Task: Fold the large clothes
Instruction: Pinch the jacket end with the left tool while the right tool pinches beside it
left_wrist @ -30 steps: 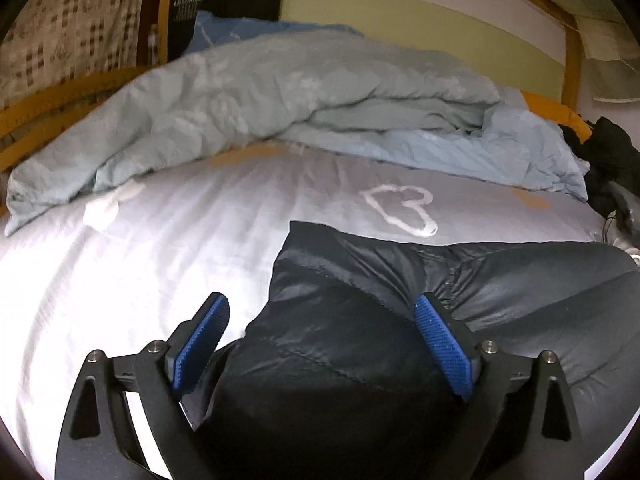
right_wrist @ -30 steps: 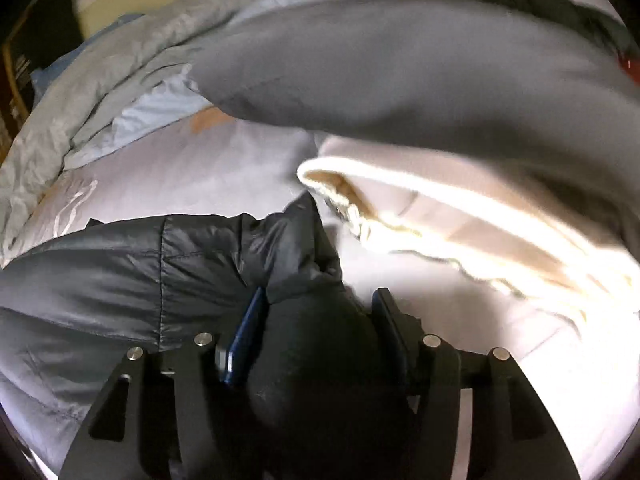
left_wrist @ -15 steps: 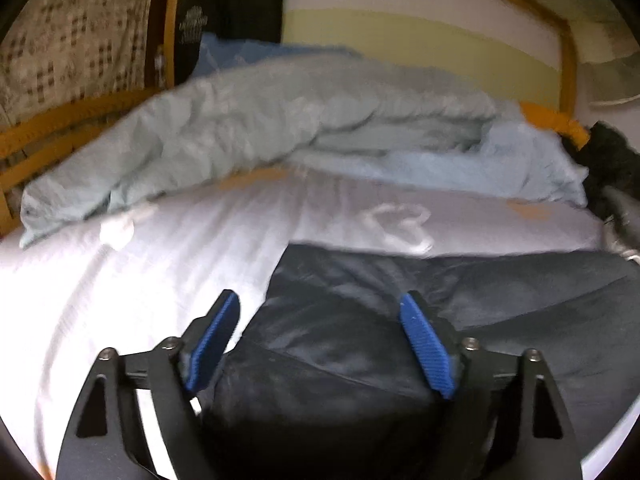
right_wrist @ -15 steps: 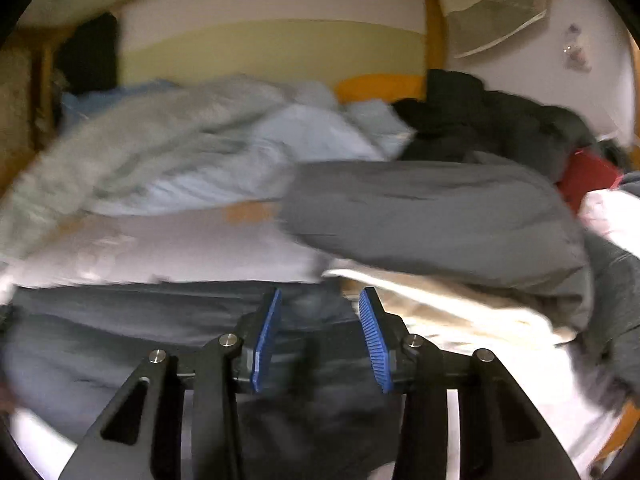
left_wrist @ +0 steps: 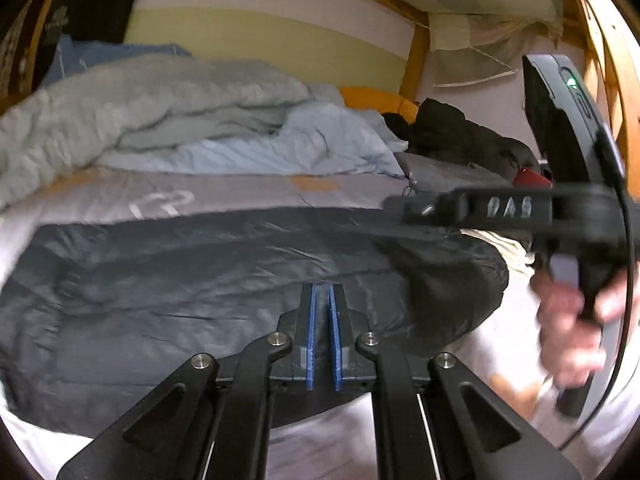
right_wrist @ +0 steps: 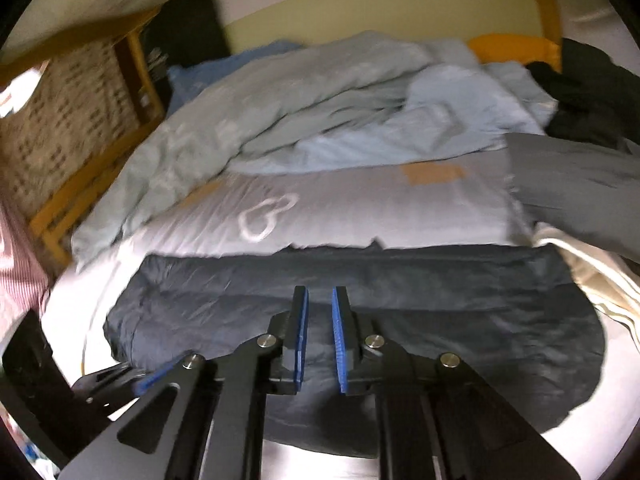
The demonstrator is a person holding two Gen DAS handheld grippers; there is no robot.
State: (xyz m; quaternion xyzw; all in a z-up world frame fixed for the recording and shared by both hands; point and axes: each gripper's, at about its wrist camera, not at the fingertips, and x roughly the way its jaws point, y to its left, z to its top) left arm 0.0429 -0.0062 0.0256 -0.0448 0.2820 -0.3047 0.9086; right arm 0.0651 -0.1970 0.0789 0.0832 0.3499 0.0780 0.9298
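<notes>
A dark navy puffer jacket [left_wrist: 208,280] lies folded in a wide band across the white bed sheet [left_wrist: 320,448]; it also shows in the right wrist view [right_wrist: 440,320]. My left gripper [left_wrist: 322,300] is above the jacket with its blue pads nearly together and nothing between them. My right gripper [right_wrist: 320,300] hovers above the jacket with a narrow gap between its pads, empty. In the left wrist view the right gripper [left_wrist: 408,206] is held in a hand at the right.
A crumpled light blue duvet [right_wrist: 320,112] lies across the back of the bed. A grey garment [right_wrist: 580,192], a cream garment [right_wrist: 600,280] and dark clothes [right_wrist: 592,92] are piled at the right. A wooden bed frame [right_wrist: 80,200] runs along the left.
Both grippers have let go of the jacket, closed and pulled back above it. The jacket now lies spread flat across the bed.
</notes>
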